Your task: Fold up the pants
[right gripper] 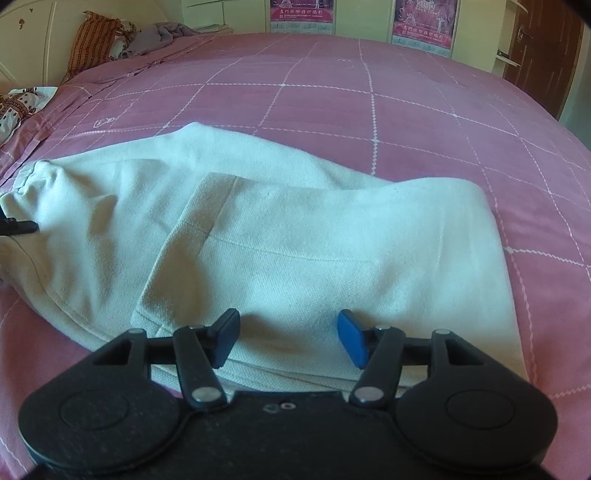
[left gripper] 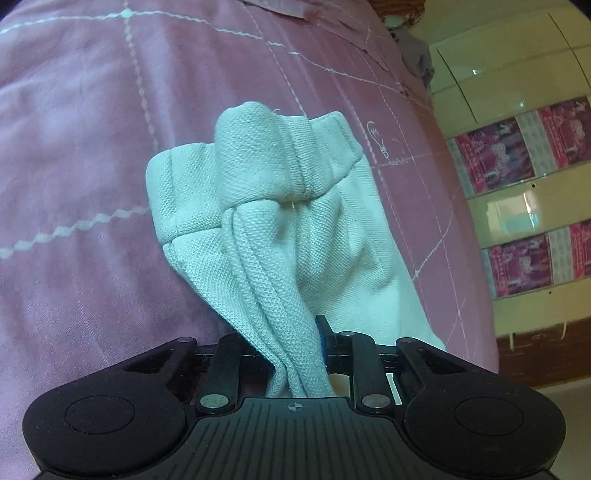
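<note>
On bedspread (right gripper: 369, 110), pants (right gripper: 295, 240) in left claw (left gripper: 295, 354)

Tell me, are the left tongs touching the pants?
Touching. The left wrist view shows the left tongs shut on a bunched fold of the white pants.

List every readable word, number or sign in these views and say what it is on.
"2010", faint and uncertain: heading of the right wall poster.
Other print on that poster, on the left poster, and on the posters in the left wrist view: too blurred to read.
Pants, bedspread, left gripper, right gripper: no text.
</note>
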`<act>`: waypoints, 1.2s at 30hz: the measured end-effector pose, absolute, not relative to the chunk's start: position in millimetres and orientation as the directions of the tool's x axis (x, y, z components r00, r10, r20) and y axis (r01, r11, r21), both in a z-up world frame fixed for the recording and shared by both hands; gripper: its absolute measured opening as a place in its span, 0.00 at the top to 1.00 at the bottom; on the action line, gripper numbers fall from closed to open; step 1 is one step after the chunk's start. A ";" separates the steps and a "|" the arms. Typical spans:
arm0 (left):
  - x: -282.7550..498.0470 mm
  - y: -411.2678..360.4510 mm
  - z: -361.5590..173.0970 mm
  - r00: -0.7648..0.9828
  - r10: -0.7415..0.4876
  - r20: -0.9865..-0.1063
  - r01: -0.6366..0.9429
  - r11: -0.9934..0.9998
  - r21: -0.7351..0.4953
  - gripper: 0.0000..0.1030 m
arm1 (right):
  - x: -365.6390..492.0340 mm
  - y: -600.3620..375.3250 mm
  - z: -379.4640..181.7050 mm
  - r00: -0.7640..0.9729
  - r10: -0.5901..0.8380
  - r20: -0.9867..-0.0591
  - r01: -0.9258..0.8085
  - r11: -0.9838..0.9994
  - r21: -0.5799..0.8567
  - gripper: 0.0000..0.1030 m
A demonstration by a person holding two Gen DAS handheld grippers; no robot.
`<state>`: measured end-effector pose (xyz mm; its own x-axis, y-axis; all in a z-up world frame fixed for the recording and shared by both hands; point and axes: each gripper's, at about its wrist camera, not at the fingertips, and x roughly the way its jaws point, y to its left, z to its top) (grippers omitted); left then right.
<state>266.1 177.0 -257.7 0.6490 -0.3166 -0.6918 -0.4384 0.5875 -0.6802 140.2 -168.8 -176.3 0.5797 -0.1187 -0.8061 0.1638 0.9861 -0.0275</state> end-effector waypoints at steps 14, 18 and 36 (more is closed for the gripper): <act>247.2 64.4 -107.5 0.777 -0.316 -0.545 0.120 0.923 -0.365 0.83 | 151.1 -164.8 -186.5 0.555 -0.144 -0.819 0.108 0.989 -0.101 0.40; 217.0 -17.4 -87.2 0.712 -0.436 -0.551 0.392 0.897 -0.205 0.83 | 139.8 -192.9 -161.8 0.601 -0.093 -0.794 0.203 0.978 0.039 0.45; 89.3 -184.0 -103.9 0.608 -0.382 -0.696 0.739 0.592 0.321 0.68 | 47.3 -336.0 -135.3 0.708 -0.052 -0.704 0.411 0.841 0.351 0.31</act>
<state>89.3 -184.0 -103.9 0.6083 -0.3822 -0.6956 0.7392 0.5919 0.3212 47.3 -336.0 -135.3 0.7084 -0.0524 -0.7039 0.4109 0.8414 0.3509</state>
